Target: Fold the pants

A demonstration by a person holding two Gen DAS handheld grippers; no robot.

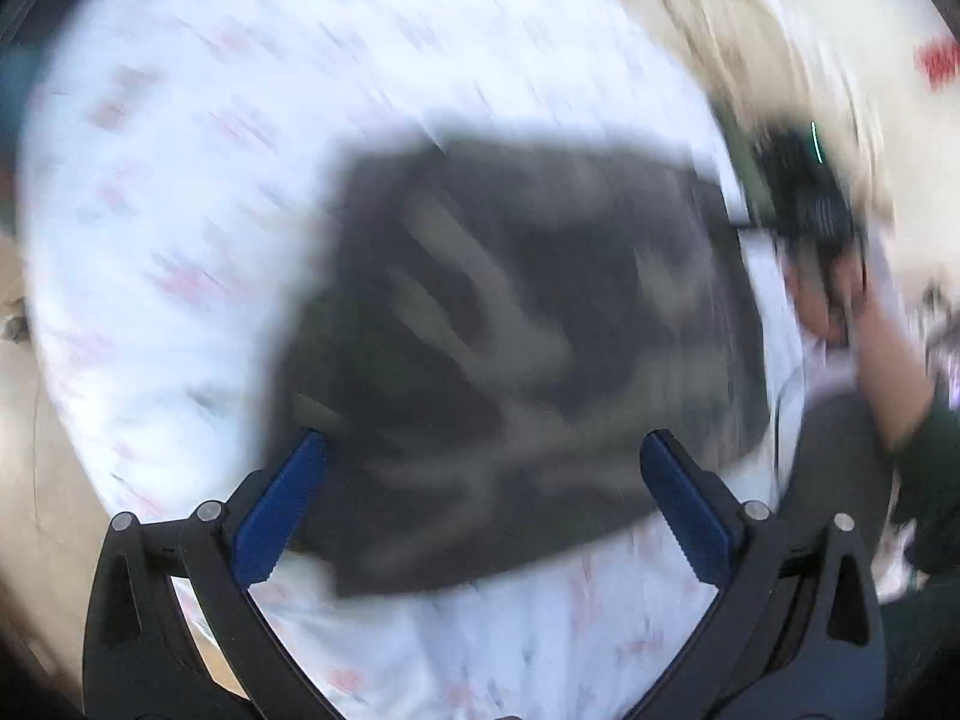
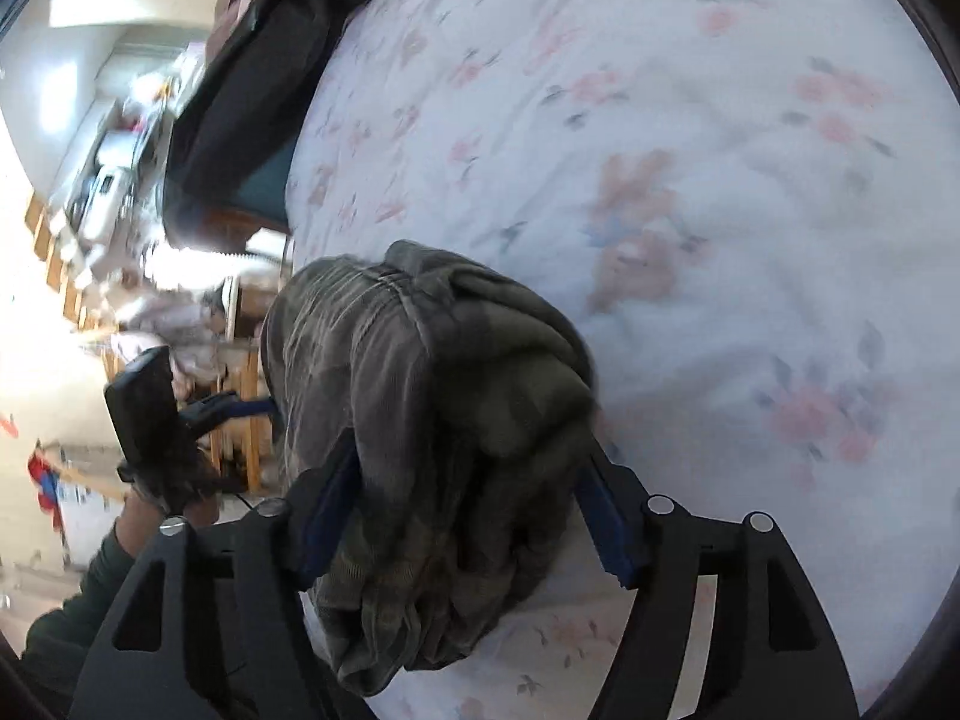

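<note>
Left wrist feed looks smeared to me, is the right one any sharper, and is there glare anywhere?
Left wrist view: heavy motion blur, the dark pants and floral sheet streaked, only the left gripper crisp. Right wrist view: sharper, the pants' folds readable between the right gripper's fingers; the room at left blown out by bright light.

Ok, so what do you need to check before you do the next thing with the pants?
1. Pants gathered into a compact bundle: ok, they lie bunched on the flowery sheet.
2. Right gripper around the pants: ok, fabric fills the gap between its fingers.
3. Right gripper's hold is firm: cannot tell whether the pads press the fabric.
4. Left gripper free: ok, it is wide open and pinches nothing.
5. Fold neat and even: cannot tell, the left wrist view is blurred.
</note>
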